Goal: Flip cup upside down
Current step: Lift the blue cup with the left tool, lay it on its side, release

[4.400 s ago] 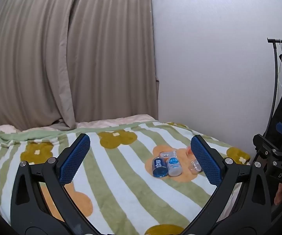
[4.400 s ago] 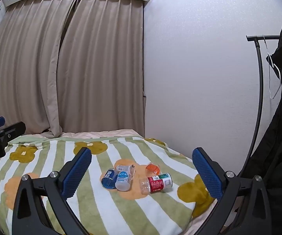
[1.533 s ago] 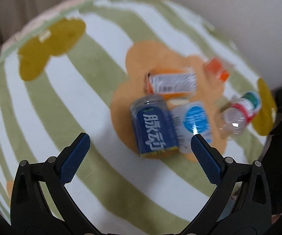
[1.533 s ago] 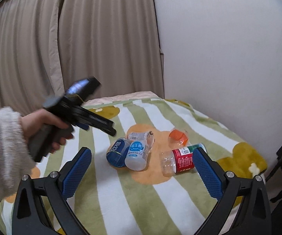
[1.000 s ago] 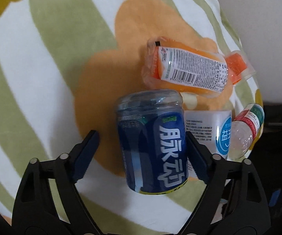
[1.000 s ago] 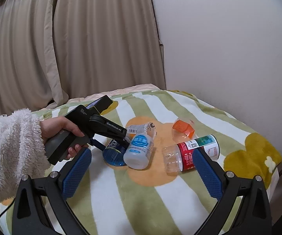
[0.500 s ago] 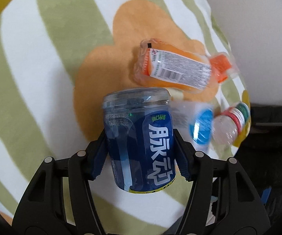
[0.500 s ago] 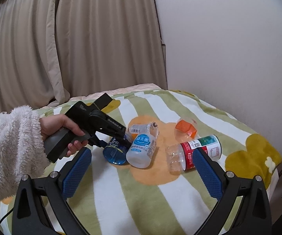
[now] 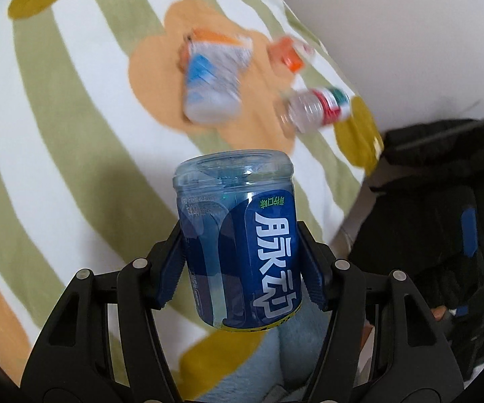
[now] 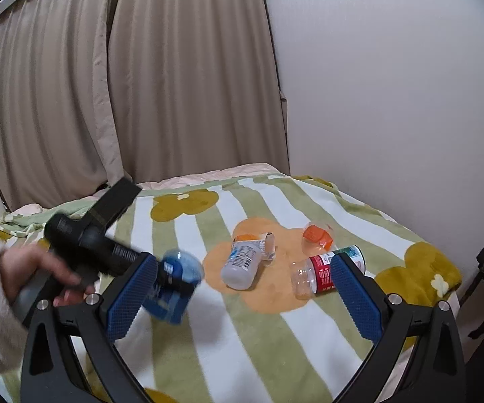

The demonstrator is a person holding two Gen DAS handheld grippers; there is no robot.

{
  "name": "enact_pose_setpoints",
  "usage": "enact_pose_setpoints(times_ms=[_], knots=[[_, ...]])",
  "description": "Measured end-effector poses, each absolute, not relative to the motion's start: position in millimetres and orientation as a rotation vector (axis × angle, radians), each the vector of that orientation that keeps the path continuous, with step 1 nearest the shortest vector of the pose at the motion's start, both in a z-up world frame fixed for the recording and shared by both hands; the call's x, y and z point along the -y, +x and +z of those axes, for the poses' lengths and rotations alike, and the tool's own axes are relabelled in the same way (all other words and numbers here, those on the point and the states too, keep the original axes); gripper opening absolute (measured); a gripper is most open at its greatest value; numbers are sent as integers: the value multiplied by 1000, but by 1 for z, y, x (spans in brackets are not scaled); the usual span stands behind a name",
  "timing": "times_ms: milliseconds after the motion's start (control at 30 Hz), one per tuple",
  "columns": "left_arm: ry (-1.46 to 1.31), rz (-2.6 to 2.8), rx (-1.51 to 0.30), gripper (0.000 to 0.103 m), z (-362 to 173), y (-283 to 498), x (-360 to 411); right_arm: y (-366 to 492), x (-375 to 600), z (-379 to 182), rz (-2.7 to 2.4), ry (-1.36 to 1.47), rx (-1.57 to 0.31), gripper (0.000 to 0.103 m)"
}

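- Cup (image 9: 238, 241): a blue plastic cup with white characters on its label, clamped at mid-body between the two blue pads of the left gripper (image 9: 240, 262). It is held clear of the striped blanket (image 9: 57, 127), near the blanket's near edge. In the right wrist view it shows as a blurred blue shape (image 10: 175, 288) at the left of the scene.
- Left gripper: jaws drawn in narrow, both pads pressed against the cup's sides. The person's left hand (image 10: 40, 272) grips its black handle; the sleeve is pale and fluffy.
- Right gripper (image 10: 245, 299): jaws spread wide with nothing between the pads, held above the near part of the blanket.
- White bottle (image 10: 242, 262): lying on its side on the orange flower print, well apart from the cup. An orange-labelled bottle (image 10: 265, 240) lies touching its far side.
- Clear bottle (image 10: 322, 272) with a red and green label: on its side, right of the white bottle.
- Small orange cup (image 10: 316, 235): tipped over, beyond the clear bottle.
- Beige curtains (image 10: 124, 84) hang at the far end; a white wall (image 10: 393, 84) stands on the right.
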State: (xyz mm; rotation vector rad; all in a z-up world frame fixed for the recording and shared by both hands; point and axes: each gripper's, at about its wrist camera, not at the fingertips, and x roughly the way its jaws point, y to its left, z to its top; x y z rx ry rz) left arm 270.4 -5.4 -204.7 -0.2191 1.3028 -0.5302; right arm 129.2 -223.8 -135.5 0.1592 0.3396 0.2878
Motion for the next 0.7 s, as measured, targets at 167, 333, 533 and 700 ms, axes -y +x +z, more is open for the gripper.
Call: enact_pose_setpoints(times_ms=[167, 333, 533, 700], knots=[[-219, -461, -1300, 58, -232, 256, 8, 111, 225, -129, 289, 147, -331, 103], [-231, -403, -1314, 58, -256, 257, 5, 96, 229, -124, 276, 119, -323, 103], [-187, -351, -1317, 61, -263, 252, 3, 88, 236, -123, 262, 125, -321, 103], [-142, -306, -1304, 103, -263, 252, 3, 85, 237, -124, 272, 138, -323, 103]])
